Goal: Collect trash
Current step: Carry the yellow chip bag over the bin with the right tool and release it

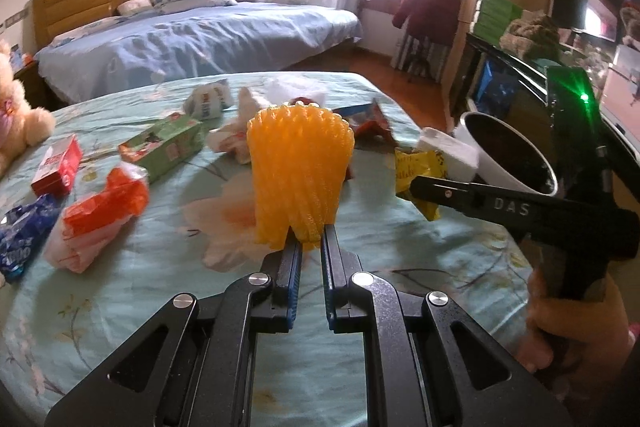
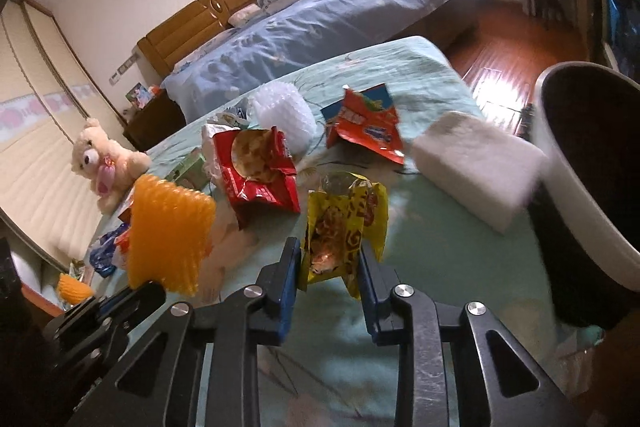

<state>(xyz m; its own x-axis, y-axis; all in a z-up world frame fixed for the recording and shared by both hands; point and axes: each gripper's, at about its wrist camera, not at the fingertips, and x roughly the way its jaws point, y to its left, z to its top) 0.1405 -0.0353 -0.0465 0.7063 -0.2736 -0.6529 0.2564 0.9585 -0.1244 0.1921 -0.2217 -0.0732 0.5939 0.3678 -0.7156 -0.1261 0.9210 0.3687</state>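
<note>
Trash spread over a floral teal bed (image 1: 160, 267): blue packet (image 1: 22, 243) at nine o'clock, red carton (image 1: 58, 165), green carton (image 1: 164, 143) toward eleven. Left gripper (image 1: 308, 239), fingers clamped on the base of an upright orange foam net (image 1: 300, 171), centre. Right gripper (image 2: 330, 259), fingers closed on a yellow wrapper (image 2: 344, 227). White foam block (image 2: 476, 167) at two o'clock, touching the black-lined bin (image 2: 592, 187) at three.

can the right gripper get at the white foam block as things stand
Probably not yet: the right gripper is shut on a yellow wrapper, so its jaws are full. The foam block lies unobstructed beside the bin.
</note>
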